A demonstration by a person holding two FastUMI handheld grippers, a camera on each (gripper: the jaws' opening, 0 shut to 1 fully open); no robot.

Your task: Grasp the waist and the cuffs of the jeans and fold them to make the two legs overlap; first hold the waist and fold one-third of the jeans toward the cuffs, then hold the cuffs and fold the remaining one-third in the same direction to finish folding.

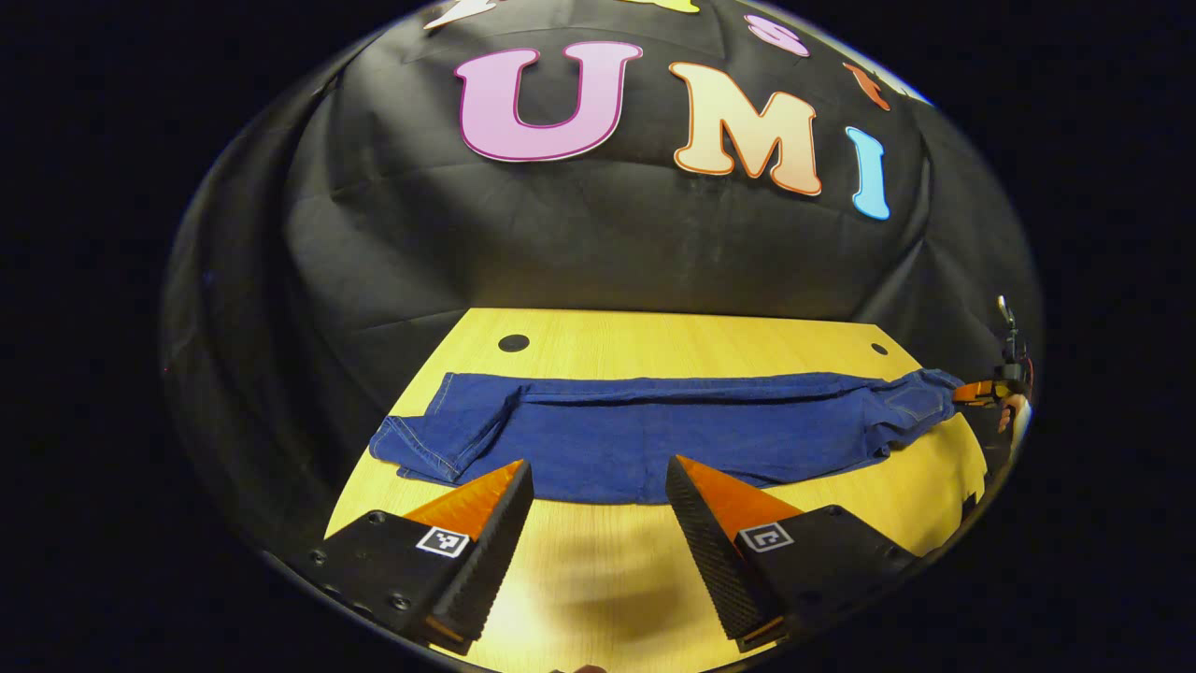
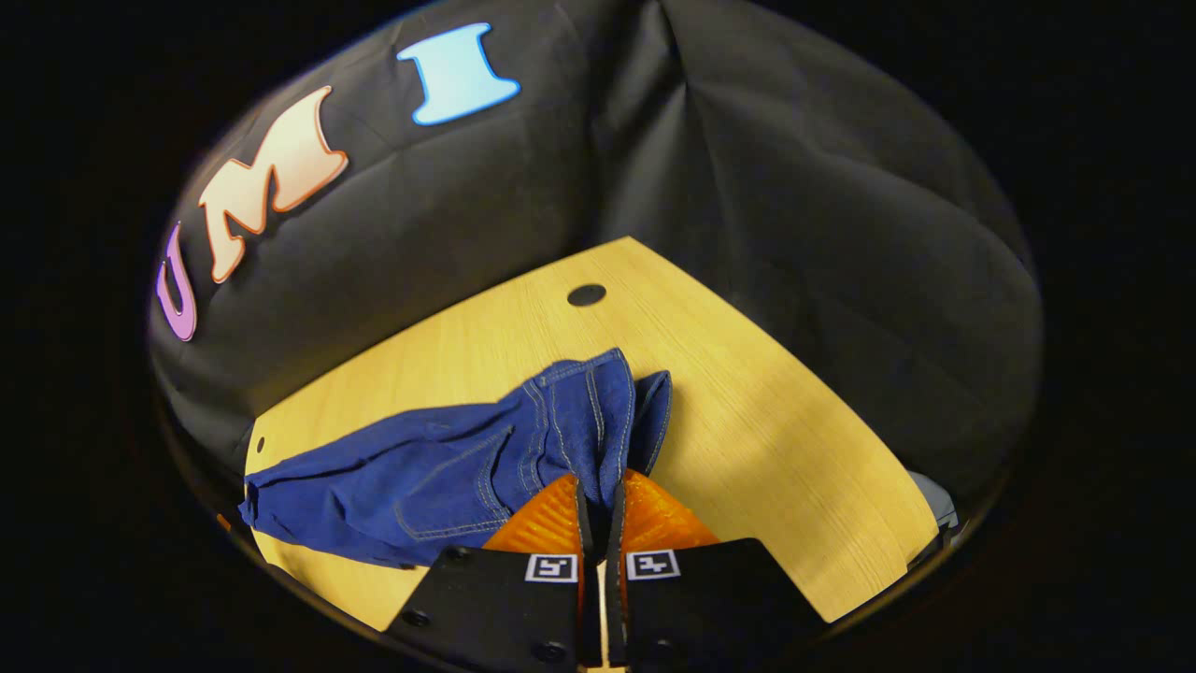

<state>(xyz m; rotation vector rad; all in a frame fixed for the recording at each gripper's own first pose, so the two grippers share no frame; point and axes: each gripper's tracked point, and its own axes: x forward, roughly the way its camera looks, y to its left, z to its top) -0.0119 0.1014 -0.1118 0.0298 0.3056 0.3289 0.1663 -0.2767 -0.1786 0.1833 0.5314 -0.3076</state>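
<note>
i judged that the legs of the dark blue denim jeans (image 1: pixel 654 435) were already lying one over the other, stretched out flat on the pale yellow wooden table (image 1: pixel 654 341), and that the first third-fold from the waist was the step in hand. in the right gripper view my right gripper (image 2: pixel 598 509) had its jaws pressed together on the stitched waist end of the jeans (image 2: pixel 523 439), the cloth bunched and rising just ahead of the fingertips and trailing off to their left. in the left gripper view my left gripper (image 1: pixel 598 481) hung with its jaws spread wide and nothing between them, tips just short of the near edge of the jeans at mid-leg, the cuffs lying ahead and to its left. far off to its right i could see the other gripper (image 1: pixel 976 391) at the waist end. as i read it, the next move called for carrying the waist along the legs toward the cuffs, with the free gripper taking or pinning the cloth so the fold landed square. both tools pointed forward and slightly down at the table.
</note>
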